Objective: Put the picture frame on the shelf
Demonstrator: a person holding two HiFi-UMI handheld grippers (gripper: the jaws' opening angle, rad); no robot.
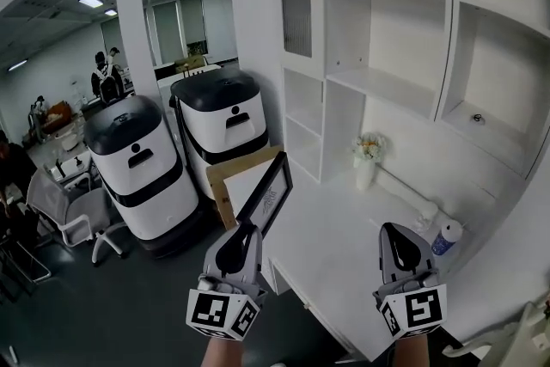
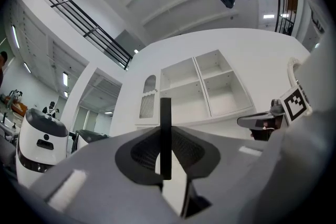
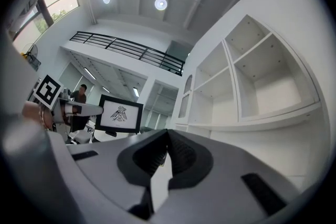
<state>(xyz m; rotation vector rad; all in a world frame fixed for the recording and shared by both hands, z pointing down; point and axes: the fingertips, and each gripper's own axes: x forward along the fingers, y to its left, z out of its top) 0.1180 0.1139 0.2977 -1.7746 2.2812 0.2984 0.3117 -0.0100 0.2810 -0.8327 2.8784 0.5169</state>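
Left claw (image 1: 244,229) clamps the black picture frame (image 1: 268,195) edge-on; right claw (image 1: 395,229) is closed, empty.

Your right gripper (image 3: 167,132) shows its jaws closed together, empty. At left, your left gripper (image 3: 97,109) holds the black picture frame (image 3: 120,114) by one edge, drawing facing you. The white shelf (image 3: 247,86) stands at right.

The smooth white worktop (image 1: 335,236) is carrying a small white vase of pale flowers (image 1: 367,159) at its far side, a white tube (image 1: 408,193) lying rightward, and a blue-labelled white bottle (image 1: 445,238) standing at the right, below the white shelf unit (image 1: 387,82).
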